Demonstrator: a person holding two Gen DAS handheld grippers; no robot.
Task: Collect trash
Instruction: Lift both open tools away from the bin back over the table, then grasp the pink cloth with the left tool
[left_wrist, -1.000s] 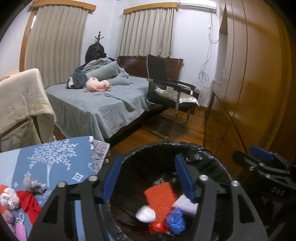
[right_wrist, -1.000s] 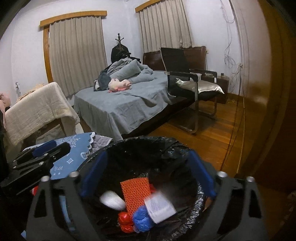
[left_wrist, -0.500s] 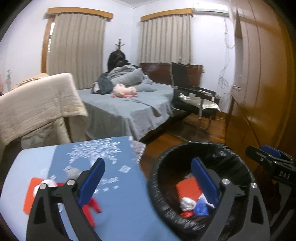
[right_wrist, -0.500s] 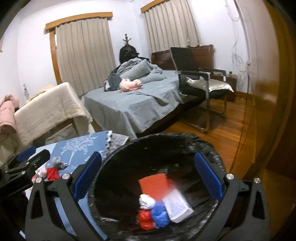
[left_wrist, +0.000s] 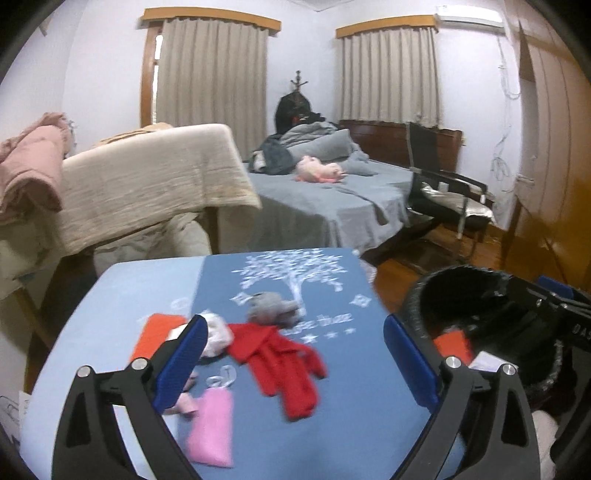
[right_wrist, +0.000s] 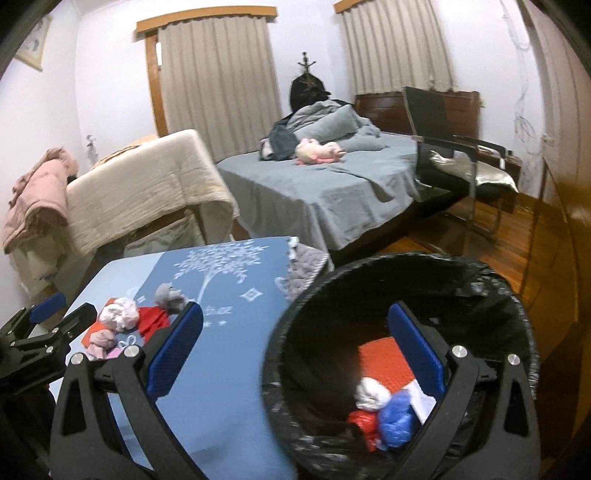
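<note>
Over the blue table (left_wrist: 280, 424) the left tool (left_wrist: 291, 360) hangs with its blue pads spread wide and nothing between them, released. Under it on the cloth lies the trash still to be picked up. At the left is a flat orange piece (left_wrist: 157, 334) with a pale crumpled wad (left_wrist: 216, 334) lying on its right edge. Near the tool's left pad lies a pink pouch (left_wrist: 212, 428). In the middle is a crumpled red wrapper (left_wrist: 284, 363), and just beyond it, on the white tree print, a grey wad (left_wrist: 271, 308).

To the right of the table stands the bin (right_wrist: 487, 284), lined with a black bag. The right tool (right_wrist: 295, 354) hovers across its near-left rim, one pad over the table and the other over the bin's mouth; its pads too stand wide apart, released and empty. Inside the bin lie an orange mesh sheet (right_wrist: 384, 363), a white ball (right_wrist: 371, 393), a red ball (right_wrist: 364, 422), a blue ball (right_wrist: 397, 419) and a white paper (right_wrist: 423, 400), all touching in one heap.

Far behind are a grey bed (right_wrist: 332, 184) and a black chair (right_wrist: 458, 162).
</note>
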